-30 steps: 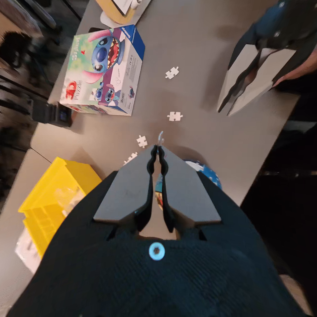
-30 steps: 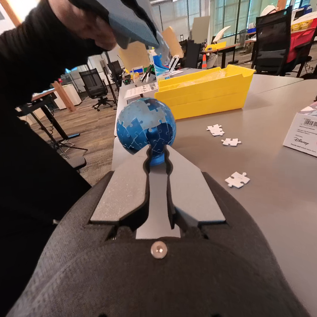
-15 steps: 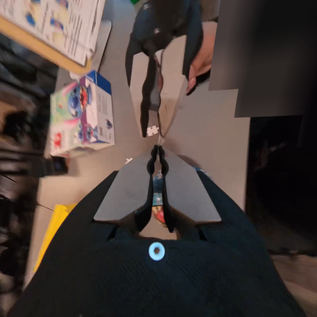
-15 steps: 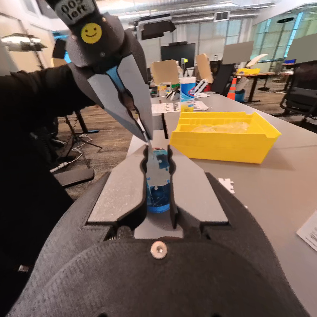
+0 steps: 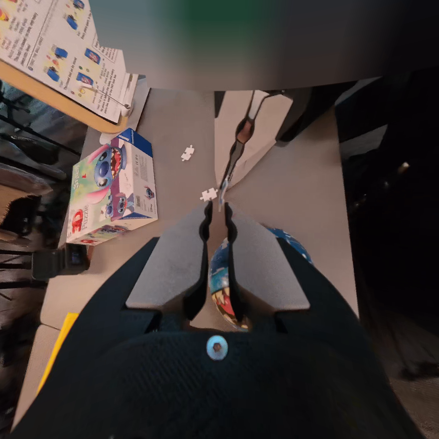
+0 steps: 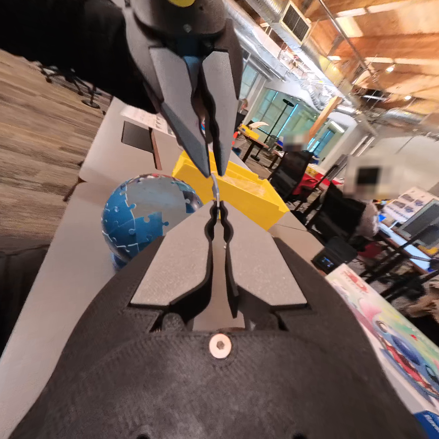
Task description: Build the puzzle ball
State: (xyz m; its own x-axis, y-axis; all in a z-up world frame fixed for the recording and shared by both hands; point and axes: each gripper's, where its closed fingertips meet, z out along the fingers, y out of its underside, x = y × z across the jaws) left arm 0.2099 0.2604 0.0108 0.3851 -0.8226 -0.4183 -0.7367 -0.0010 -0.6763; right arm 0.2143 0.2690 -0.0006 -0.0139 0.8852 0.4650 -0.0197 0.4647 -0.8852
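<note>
The blue puzzle ball stands on the grey table with an unfilled grey patch on top. It also shows under my left gripper in the left wrist view. My right gripper is shut on one end of a thin puzzle piece, held in the air beside the ball. My left gripper points down at the piece's other end, tip to tip with the right one. In the left wrist view my left gripper has its jaws slightly apart around the piece, and the right gripper faces it.
Two loose white pieces lie on the table. The puzzle box stands at the left. A yellow bin sits behind the ball. A clipboard with a sheet and a small black device are at the table's edge.
The two grippers have met tip to tip above the table. The right gripper has closed on the piece that the left one held, and the left jaws have parted.
</note>
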